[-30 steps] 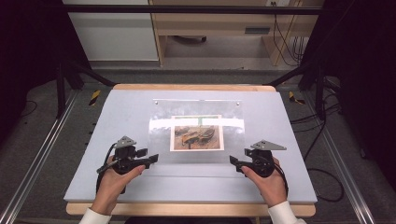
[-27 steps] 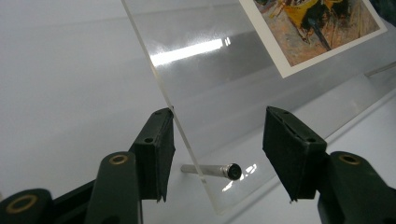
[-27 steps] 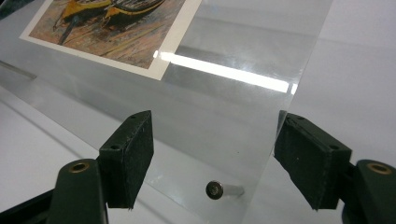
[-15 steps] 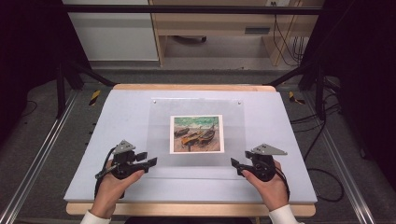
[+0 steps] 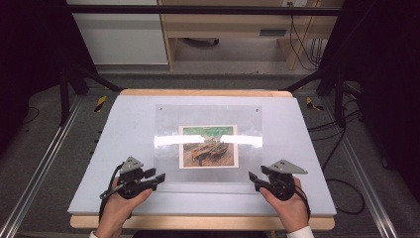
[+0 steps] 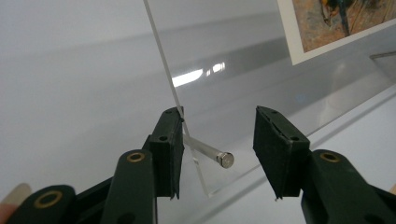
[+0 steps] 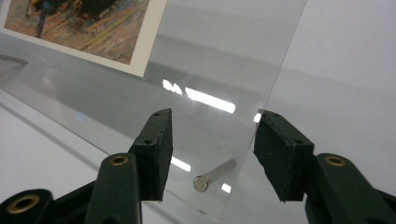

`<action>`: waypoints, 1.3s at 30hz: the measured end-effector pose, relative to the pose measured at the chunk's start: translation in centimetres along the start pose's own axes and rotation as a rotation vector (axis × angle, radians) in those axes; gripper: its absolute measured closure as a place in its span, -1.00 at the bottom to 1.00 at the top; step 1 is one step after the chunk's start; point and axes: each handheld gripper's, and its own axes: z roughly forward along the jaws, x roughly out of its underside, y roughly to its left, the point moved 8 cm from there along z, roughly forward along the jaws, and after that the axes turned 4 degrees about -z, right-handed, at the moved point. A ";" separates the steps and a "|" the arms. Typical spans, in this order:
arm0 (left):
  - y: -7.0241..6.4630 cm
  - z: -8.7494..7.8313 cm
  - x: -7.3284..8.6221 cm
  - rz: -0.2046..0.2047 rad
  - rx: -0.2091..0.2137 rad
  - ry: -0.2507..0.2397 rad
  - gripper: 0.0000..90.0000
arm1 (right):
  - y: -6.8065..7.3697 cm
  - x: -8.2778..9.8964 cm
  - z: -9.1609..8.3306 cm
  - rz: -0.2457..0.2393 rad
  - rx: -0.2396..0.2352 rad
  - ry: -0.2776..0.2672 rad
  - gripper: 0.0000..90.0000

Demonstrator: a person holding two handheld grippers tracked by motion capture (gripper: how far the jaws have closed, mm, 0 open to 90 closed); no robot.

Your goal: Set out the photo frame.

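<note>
A clear acrylic sheet (image 5: 168, 124) lies over a picture of boats (image 5: 208, 146) on the pale grey table (image 5: 124, 129). My left gripper (image 5: 159, 177) is at the sheet's near left corner and my right gripper (image 5: 252, 177) at its near right corner. In the left gripper view the jaws (image 6: 217, 135) straddle that corner and its metal pin (image 6: 227, 159); one pad sits at the sheet's edge, the other stands apart. In the right gripper view the jaws (image 7: 212, 140) straddle the other corner and its pin (image 7: 201, 183) without pressing. Both pairs of jaws have just been closing.
A wooden strip (image 5: 198, 222) edges the table's near side. Aluminium rails (image 5: 44, 168) run along both sides, with black frame posts (image 5: 64, 94) at the back. Cables (image 5: 341, 188) lie on the floor at the right. A wooden desk (image 5: 228, 29) stands behind.
The sheet's near edge has come down and toward me, so the picture looks taller. Both hands have drawn slightly nearer to me.
</note>
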 end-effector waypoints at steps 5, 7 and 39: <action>-0.2 -0.4 0.7 0.007 -0.021 0.011 0.29 | 0.3 0.6 -0.7 0.003 0.023 0.003 0.27; -0.3 -0.5 1.0 0.010 -0.034 0.014 0.32 | 0.4 0.9 -1.0 0.000 0.029 0.005 0.33; -1.5 -0.8 3.6 0.004 -0.024 0.107 0.41 | 1.5 3.5 -2.3 -0.007 0.015 0.066 0.51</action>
